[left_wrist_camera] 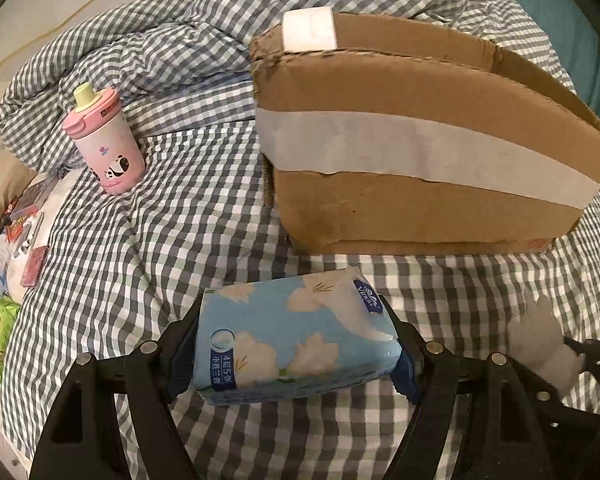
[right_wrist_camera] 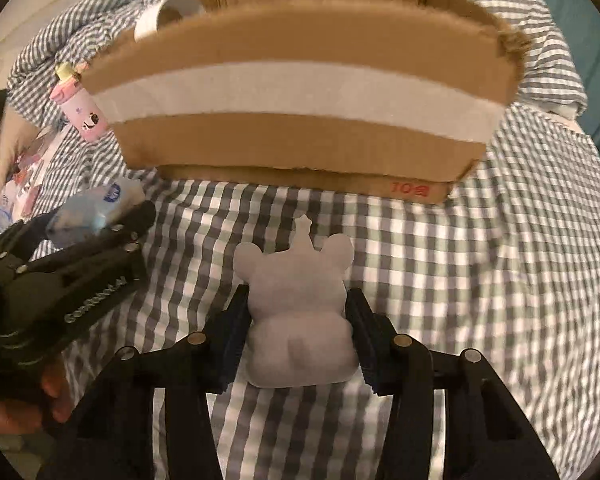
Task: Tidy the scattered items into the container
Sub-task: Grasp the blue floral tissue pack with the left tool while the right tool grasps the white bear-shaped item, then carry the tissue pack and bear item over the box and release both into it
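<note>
Cardboard box (left_wrist_camera: 420,92): matt brown, rough torn edges, paper tape band. Tissue pack (left_wrist_camera: 296,340): glossy plastic film. Bed cover (left_wrist_camera: 160,240): woven checked cloth. Bear figure (right_wrist_camera: 300,312): matt, smooth.

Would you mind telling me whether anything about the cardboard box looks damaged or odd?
Yes: the cardboard box has ragged, torn top edges with no flaps, and its white tape band is wrinkled and peeling along the lower edge.
</note>
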The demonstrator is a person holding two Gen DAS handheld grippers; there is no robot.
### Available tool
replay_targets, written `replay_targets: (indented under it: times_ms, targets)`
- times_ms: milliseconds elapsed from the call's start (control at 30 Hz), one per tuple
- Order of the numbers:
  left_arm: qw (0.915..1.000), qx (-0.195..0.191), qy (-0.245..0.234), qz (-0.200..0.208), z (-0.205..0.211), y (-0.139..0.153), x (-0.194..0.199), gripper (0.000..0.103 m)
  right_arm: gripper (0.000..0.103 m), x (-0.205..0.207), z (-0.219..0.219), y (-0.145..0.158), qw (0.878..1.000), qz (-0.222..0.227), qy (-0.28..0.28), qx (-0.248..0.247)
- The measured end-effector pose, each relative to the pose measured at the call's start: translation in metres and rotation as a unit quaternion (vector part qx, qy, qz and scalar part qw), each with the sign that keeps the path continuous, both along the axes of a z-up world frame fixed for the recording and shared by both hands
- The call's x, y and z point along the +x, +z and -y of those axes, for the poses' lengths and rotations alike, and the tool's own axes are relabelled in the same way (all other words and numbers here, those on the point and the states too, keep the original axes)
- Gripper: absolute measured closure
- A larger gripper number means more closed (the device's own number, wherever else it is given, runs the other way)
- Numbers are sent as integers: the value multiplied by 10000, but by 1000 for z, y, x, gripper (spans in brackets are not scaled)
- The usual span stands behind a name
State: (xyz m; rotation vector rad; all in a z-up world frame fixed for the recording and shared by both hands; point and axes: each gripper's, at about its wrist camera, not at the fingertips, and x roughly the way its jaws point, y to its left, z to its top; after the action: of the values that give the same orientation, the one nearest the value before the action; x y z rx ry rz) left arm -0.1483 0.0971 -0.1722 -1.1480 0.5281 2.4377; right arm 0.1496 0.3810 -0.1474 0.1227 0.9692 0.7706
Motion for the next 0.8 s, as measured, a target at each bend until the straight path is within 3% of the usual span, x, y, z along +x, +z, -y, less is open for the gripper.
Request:
replay_targets:
  times_ms: [367,800]
  targets:
    - [9997,48,-225,-68,0,25,22,24,55,-23,47,36,9991,99,-383,124]
    - [9965,576,-339,-501,5,121,17,24,55,-9,62,138,9928,889,-734,338]
